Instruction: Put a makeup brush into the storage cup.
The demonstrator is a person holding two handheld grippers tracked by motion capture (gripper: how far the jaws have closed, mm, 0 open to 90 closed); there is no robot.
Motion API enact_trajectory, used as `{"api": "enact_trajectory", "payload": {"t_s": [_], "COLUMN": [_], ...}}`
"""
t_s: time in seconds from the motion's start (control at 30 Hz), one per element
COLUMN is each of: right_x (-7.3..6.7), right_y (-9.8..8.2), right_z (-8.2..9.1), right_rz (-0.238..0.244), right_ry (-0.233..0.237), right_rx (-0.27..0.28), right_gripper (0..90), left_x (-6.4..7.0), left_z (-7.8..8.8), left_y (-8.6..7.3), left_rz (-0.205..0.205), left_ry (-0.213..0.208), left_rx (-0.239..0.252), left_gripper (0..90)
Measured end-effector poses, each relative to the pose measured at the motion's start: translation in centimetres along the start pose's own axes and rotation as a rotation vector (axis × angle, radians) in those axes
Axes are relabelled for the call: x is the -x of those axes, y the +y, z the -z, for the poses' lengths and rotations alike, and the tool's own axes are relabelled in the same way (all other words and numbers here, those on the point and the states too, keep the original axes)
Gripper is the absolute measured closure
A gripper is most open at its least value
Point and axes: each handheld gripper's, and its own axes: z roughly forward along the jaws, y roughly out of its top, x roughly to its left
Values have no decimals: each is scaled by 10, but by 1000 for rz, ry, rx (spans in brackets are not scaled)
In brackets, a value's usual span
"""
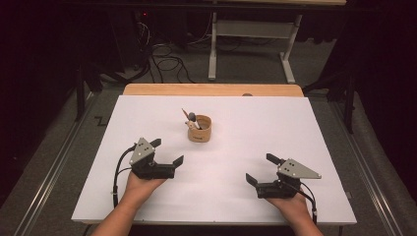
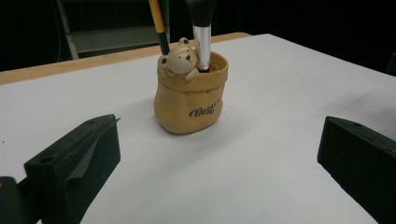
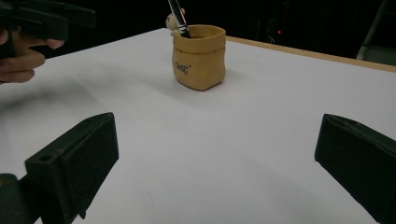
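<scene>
A tan sack-shaped holder (image 1: 199, 130) (image 2: 189, 95) (image 3: 199, 57) with a small bear figure (image 2: 179, 58) on its rim stands upright near the middle of the white table (image 1: 246, 128). A black-bristled brush (image 2: 202, 32) and an orange-handled tool (image 2: 158, 23) stick out of it. My left gripper (image 1: 167, 151) (image 2: 219, 168) rests open at the front left, jaws wide apart, facing the holder. At the front right my right gripper (image 1: 259, 168) (image 3: 217, 163) is open too, with nothing between its jaws.
A wooden strip (image 1: 211, 89) runs along the table's far edge. Beyond it stand a white desk frame (image 1: 251, 44) and loose cables (image 1: 167, 64) on the floor. The other hand (image 3: 21, 58) with its gripper shows at the left of the right gripper view.
</scene>
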Motion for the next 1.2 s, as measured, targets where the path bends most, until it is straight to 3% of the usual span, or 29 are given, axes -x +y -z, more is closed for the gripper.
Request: {"api": "enact_trajectory", "payload": {"t_s": [0.27,0.4,0.57,0.67,0.77,0.87,0.97,1.2], "right_x": [4,6,7,7,7,7,6,5], "right_y": [0,0,0,1,1,1,1,0], "right_z": [5,6,7,9,9,8,7,7], "right_rz": [-20,-12,-10,-13,-16,-19,-14,-16], "right_ry": [-23,-31,-41,-53,-62,-69,-70,-68], "right_rx": [8,8,9,12,15,9,9,1], "right_gripper": [3,3,3,3,3,3,3,3], "left_x": [-3,-6,-6,-2,-2,-3,-7,-7], "left_z": [28,42,54,54,50,48,48,50], "left_y": [-13,-20,-27,-26,-27,-28,-29,-28], "left_rz": [15,20,37,-18,-13,-42,-23,-28], "left_ry": [4,20,11,8,-10,0,-9,3], "left_rx": [-11,-11,4,-8,-20,-39,-35,-24], "left_gripper": [3,3,3,3,3,3,3,4]}}
